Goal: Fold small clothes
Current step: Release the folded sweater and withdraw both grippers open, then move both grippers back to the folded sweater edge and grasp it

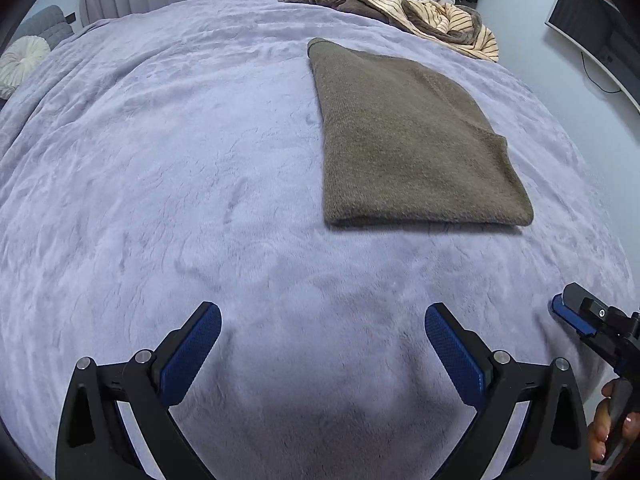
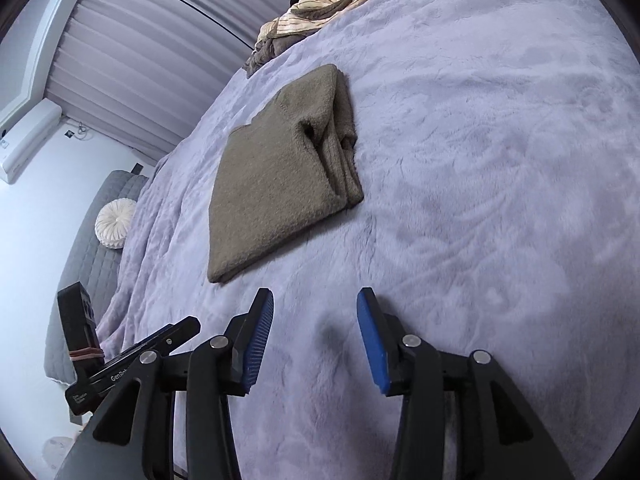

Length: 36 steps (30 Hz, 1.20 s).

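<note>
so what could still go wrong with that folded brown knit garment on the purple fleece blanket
The folded olive-brown knit garment shows loose stacked layers gaping along one side, so they may spring open on the soft purple fleece blanket. The next pieces lie in a tangled heap of striped cream and brown clothes at the far edge; either open gripper, left or right, might snag several together.
</note>
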{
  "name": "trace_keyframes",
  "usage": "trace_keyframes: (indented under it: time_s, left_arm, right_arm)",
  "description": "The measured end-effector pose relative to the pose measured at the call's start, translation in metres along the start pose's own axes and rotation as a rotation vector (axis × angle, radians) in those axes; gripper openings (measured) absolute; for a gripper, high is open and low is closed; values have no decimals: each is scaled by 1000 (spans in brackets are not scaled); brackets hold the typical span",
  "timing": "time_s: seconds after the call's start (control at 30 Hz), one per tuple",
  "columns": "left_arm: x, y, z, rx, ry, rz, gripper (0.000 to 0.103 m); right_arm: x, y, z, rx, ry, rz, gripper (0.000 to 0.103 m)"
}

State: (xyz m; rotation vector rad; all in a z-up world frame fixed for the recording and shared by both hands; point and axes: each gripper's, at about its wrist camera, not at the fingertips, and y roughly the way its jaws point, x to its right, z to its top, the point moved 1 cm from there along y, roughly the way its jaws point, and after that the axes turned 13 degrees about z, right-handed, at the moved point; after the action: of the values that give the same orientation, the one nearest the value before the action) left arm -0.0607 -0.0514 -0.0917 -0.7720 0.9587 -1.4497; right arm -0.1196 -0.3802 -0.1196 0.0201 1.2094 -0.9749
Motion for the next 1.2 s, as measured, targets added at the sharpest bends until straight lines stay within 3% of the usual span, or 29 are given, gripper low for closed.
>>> trace_keyframes:
  time_s: [0.3, 0.37, 0.57, 0.8, 0.93, 1.2]
  left_arm:
    - [-2, -9, -25, -24, 24, -22, 102]
    - [-3, -6, -19, -32, 38, -2, 102]
    - [-7, -4, 37, 1, 39, 1, 102]
    - [-9, 20, 120, 0, -27, -120, 102]
    - [1, 51, 160, -35, -61, -201, 102]
    - [24, 112, 208, -94, -66, -250, 102]
  right_arm:
    - [-1, -15, -24, -34, 5, -10, 56]
    - [-2, -20, -19, -37, -4, -23, 65]
    - [5, -34, 21, 8, -3, -55, 69]
    - [3, -26, 97, 41, -40, -79, 69]
    - [8, 5, 138, 18, -6, -46, 69]
    - [27, 89, 189, -69, 51, -9, 69]
